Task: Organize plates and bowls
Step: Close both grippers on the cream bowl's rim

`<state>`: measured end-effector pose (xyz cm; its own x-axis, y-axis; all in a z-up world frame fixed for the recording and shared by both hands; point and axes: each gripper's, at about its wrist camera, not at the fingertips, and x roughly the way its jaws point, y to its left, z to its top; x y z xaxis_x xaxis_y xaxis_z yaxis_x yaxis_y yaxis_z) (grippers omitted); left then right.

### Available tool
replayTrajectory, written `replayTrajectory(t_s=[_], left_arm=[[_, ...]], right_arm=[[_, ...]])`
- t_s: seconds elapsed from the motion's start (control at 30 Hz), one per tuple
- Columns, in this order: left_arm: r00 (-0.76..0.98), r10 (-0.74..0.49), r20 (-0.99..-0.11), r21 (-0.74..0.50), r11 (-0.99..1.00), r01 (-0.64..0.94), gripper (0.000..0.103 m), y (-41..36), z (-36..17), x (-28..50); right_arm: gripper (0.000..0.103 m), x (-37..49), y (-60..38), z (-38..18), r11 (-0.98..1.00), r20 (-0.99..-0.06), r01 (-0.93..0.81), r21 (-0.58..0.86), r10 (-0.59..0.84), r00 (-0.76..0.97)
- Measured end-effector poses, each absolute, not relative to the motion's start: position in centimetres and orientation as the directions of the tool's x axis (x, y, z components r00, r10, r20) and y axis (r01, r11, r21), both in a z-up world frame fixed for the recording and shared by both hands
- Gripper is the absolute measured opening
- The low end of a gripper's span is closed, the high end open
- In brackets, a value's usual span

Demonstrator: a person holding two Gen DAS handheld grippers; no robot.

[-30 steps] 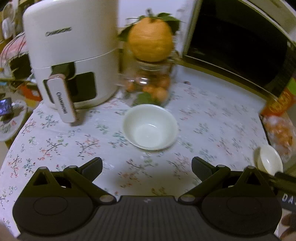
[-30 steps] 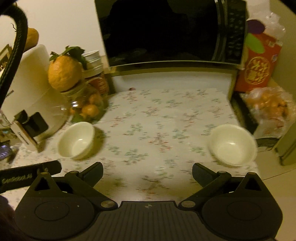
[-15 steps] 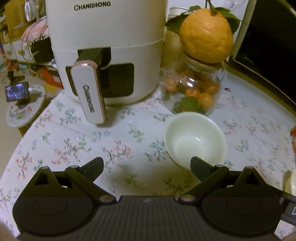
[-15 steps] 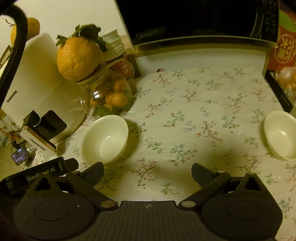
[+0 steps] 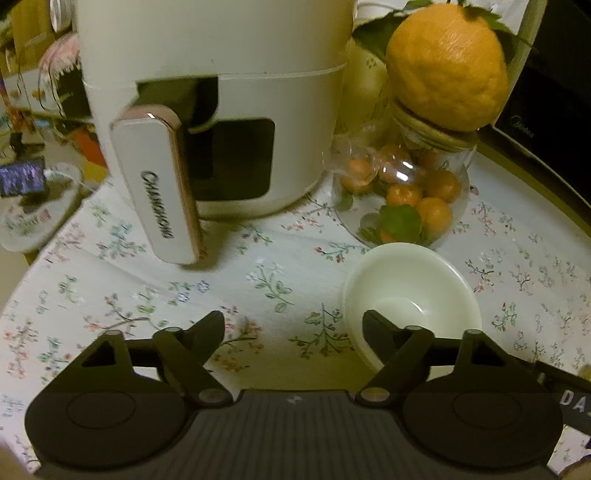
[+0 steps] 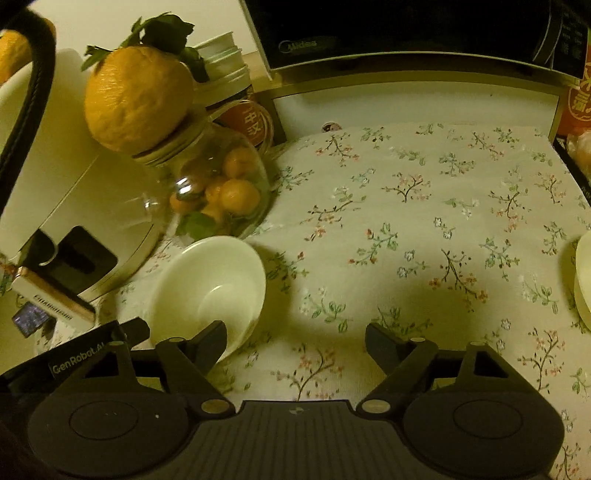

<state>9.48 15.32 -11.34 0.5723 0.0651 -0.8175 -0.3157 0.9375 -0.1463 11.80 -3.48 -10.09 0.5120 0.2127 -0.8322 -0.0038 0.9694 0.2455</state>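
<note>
Bowl [image 5: 412, 295]: white, empty, upright on the floral cloth of the worktop [image 5: 147, 295], just in front of the glass jar.
Second bowl [image 6: 583, 280]: white, at the right edge of the right wrist view, well apart from the first.
Left claw [image 5: 293, 325]: jaws apart and just been closing; its right finger overlaps the bowl's near rim in the picture, its left finger lies over bare cloth; nothing gripped.
Right claw [image 6: 295, 332]: jaws apart and just been closing; its left finger shows in front of the bowl's near right rim, its right finger over cloth; nothing held.
Glass jar [image 5: 402, 192]: holds small oranges, a large citrus fruit [image 5: 447, 66] resting on its mouth.
Air fryer [image 5: 214, 103]: white, left of the jar.
Microwave [image 6: 406, 29]: dark, at the back.
</note>
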Motion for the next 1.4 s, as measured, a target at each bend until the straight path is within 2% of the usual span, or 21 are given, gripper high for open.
replayTrajectory(t_s=[0.1,0.23,0.5,0.67,0.73,0.83,0.87,0.97,1.0,1.2,1.4], left_arm=[[0.58,0.043,-0.813,-0.175,0.933,-0.315,0.071,15.3,-11.8,10.0],[0.561,0.046,-0.827,-0.156,0.939,-0.307,0.058,14.9,-12.4,10.8],[0.541,0.026,-0.841,-0.155,0.946,-0.286,0.045,14.3,-13.5,12.0],[0.548,-0.01,-0.837,-0.181,0.949,-0.259,0.029,13.8,-13.6,12.3],[0.554,-0.03,-0.832,-0.195,0.95,-0.242,0.018,13.6,-13.6,12.4],[0.561,-0.051,-0.827,-0.208,0.953,-0.22,0.01,13.4,-13.4,12.3],[0.564,-0.055,-0.824,-0.213,0.953,-0.217,0.01,13.4,-13.3,12.2],[0.573,-0.075,-0.816,-0.235,0.949,-0.21,0.007,13.5,-12.9,12.1],[0.57,-0.079,-0.818,-0.238,0.948,-0.211,0.007,13.5,-12.8,12.1],[0.548,-0.125,-0.827,-0.295,0.926,-0.234,0.007,14.4,-13.0,11.7],[0.57,-0.099,-0.815,-0.252,0.947,-0.197,0.007,13.5,-12.1,10.9]], right_arm=[[0.076,12.2,-3.0,-10.4,0.976,-0.834,-0.003,0.219,0.189,0.518],[0.071,12.7,-2.4,-10.9,0.978,-0.835,-0.014,0.207,0.184,0.518],[0.059,13.6,-1.8,-12.0,0.979,-0.845,-0.017,0.203,0.184,0.502],[0.05,13.7,-1.6,-12.4,0.978,-0.848,-0.022,0.207,0.191,0.495],[0.044,13.8,-1.5,-12.6,0.976,-0.847,-0.025,0.216,0.2,0.493],[0.033,13.7,-1.3,-12.5,0.972,-0.842,-0.04,0.23,0.219,0.493],[0.031,13.7,-1.2,-12.5,0.972,-0.841,-0.046,0.231,0.223,0.493],[0.011,13.5,-1.0,-12.5,0.966,-0.839,-0.054,0.254,0.247,0.486],[0.009,13.5,-1.1,-12.5,0.962,-0.838,-0.052,0.269,0.26,0.48],[0.008,13.4,-1.8,-12.4,0.941,-0.831,-0.02,0.339,0.31,0.461],[0.009,13.0,-1.8,-11.6,0.94,-0.826,-0.029,0.34,0.313,0.47]])
